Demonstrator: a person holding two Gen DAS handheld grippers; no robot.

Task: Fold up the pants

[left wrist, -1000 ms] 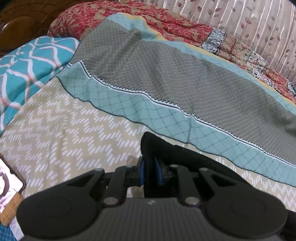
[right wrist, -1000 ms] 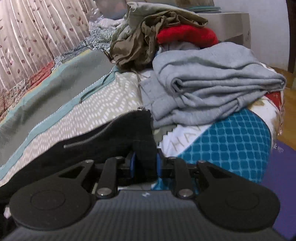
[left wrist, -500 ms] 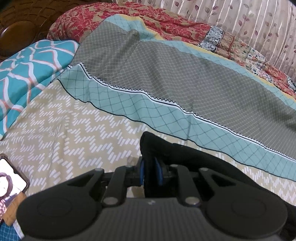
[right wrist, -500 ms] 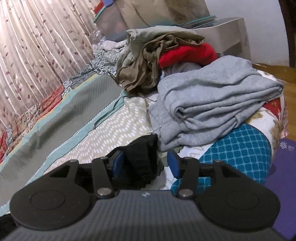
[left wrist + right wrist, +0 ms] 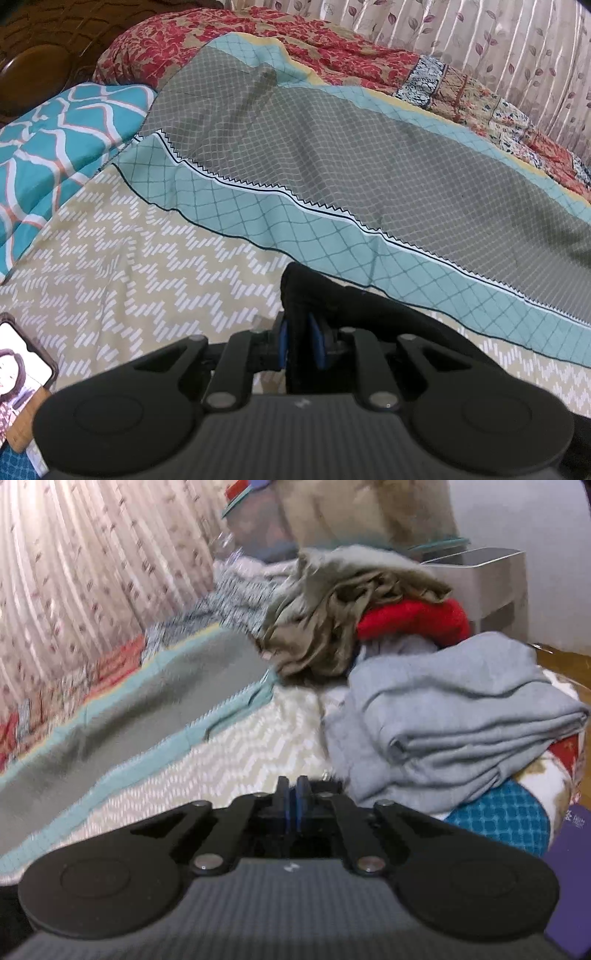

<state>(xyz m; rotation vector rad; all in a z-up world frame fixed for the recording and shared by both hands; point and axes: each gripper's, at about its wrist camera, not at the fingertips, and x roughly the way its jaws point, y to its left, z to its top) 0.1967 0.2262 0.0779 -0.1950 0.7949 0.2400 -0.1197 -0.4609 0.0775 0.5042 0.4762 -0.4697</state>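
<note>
The left claw (image 5: 299, 345) stays clenched on the black pants (image 5: 332, 306) lying on the bed (image 5: 147, 266), anchoring them; the right claw (image 5: 294, 805), just closing, grips nothing, freed to regrasp.

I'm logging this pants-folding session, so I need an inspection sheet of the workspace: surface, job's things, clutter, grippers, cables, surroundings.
Surface: bedsheet with beige zigzag, teal and grey bands; lightly wrinkled.
Job's things: black pants lying on the sheet, one edge pinched.
Clutter: folded grey garment, olive clothes heap, red item, phone with lit screen.
Grippers: left gripper shut on the pants; right gripper has just been closing, pads together, nothing between them.
Cables: nothing seen.
Surroundings: patterned curtain, red floral quilt, teal pillow, white cabinet.
</note>
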